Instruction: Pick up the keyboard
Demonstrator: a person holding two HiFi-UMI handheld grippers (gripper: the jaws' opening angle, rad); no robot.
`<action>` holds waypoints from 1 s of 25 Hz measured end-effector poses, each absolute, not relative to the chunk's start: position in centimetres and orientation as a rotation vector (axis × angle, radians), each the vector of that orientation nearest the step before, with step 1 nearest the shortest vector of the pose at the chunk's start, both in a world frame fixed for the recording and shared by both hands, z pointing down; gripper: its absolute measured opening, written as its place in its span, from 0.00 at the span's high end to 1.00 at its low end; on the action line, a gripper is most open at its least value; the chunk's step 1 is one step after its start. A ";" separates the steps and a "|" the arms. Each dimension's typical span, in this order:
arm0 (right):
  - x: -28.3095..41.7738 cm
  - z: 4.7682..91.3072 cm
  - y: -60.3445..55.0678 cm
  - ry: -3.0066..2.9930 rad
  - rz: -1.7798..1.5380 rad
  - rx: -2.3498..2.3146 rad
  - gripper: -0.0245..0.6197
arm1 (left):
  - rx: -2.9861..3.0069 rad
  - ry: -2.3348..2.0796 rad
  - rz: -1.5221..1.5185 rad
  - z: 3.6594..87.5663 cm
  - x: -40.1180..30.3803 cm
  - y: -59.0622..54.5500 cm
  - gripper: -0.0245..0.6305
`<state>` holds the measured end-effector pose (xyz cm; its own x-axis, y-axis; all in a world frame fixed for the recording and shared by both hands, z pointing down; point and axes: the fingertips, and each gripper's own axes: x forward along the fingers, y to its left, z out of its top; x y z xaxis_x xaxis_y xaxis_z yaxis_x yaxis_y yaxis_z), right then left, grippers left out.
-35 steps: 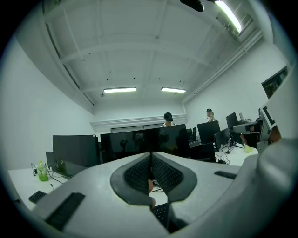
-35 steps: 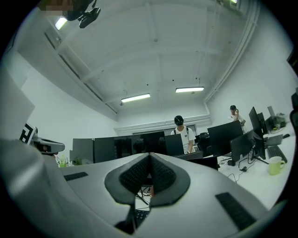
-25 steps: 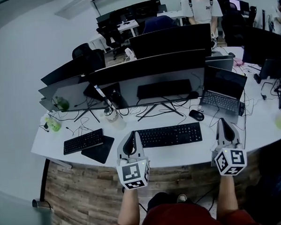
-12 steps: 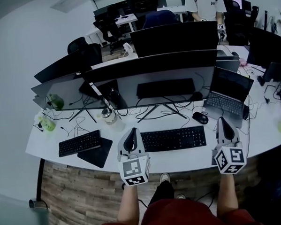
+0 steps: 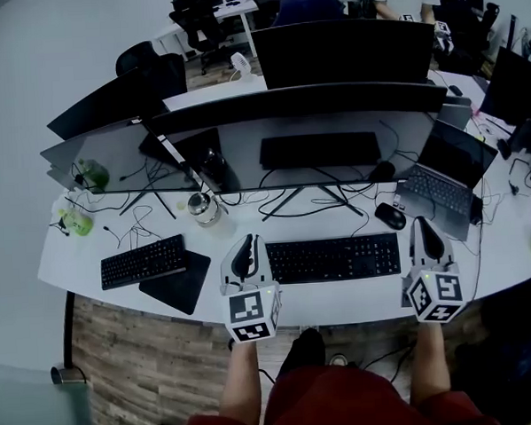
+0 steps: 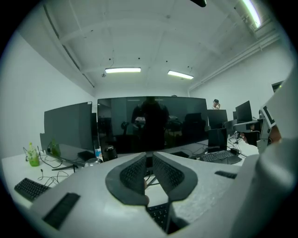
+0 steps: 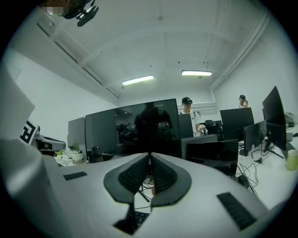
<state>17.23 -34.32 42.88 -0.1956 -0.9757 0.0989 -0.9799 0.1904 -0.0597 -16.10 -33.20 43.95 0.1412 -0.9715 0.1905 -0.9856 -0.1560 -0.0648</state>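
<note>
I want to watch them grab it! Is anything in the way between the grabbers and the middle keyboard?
Nothing visible. The left gripper sits beside the keyboard at its left end, the right gripper beside its right end, both shut. The mouse lies behind, out of the way.

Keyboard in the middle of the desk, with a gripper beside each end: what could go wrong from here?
1. The left gripper and right gripper are both shut. Unless they open first, they may only shove the keyboard.
2. The mouse lies close behind the keyboard's right end, near the right gripper, and could get knocked.
3. Loose cables run just behind the keyboard. One might snag during the lift.
</note>
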 end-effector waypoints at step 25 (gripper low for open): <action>14.8 60.9 -37.4 -2.107 0.557 1.702 0.58 | 2.045 -1.561 0.608 63.4 -19.7 -35.2 0.59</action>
